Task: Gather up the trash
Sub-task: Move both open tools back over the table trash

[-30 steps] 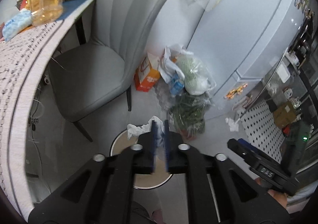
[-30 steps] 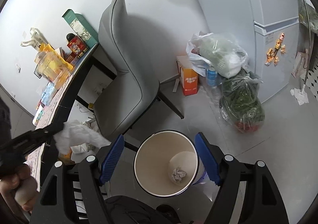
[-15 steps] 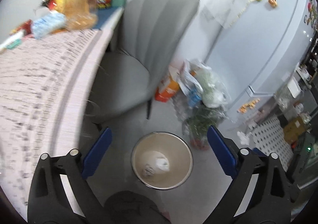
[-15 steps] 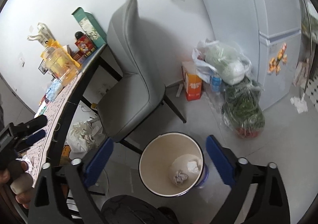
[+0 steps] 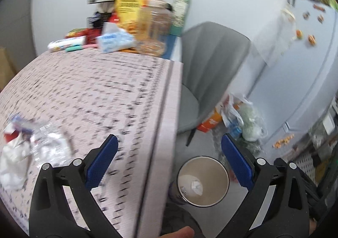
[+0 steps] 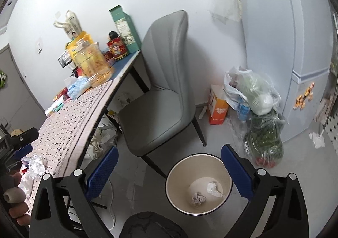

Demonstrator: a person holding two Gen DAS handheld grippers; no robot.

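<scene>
Left tool (image 5: 168,160): I'm holding it wide open, empty.
Right tool (image 6: 169,168): gaping, empty.
Bin (image 6: 169,183): holding two wads.

The bin (image 6: 198,183) stands on the floor right of the table (image 6: 69,130) (chair (image 6: 162,94) behind it), crumpled papers (image 6: 206,193) inside.

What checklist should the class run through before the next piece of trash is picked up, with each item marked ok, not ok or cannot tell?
1. Left gripper open with nothing between its fingers: ok.
2. Right gripper open with nothing between its fingers: ok.
3. Bin upright on the floor, mouth clear: ok.
4. Earlier pieces are inside the bin, crumpled paper and white tissue: ok.
5. Trash remains on the table, crumpled wrappers near its edge: ok.
6. Sharp view of those wrappers for aiming: not ok, the left wrist view is blurred.
</scene>
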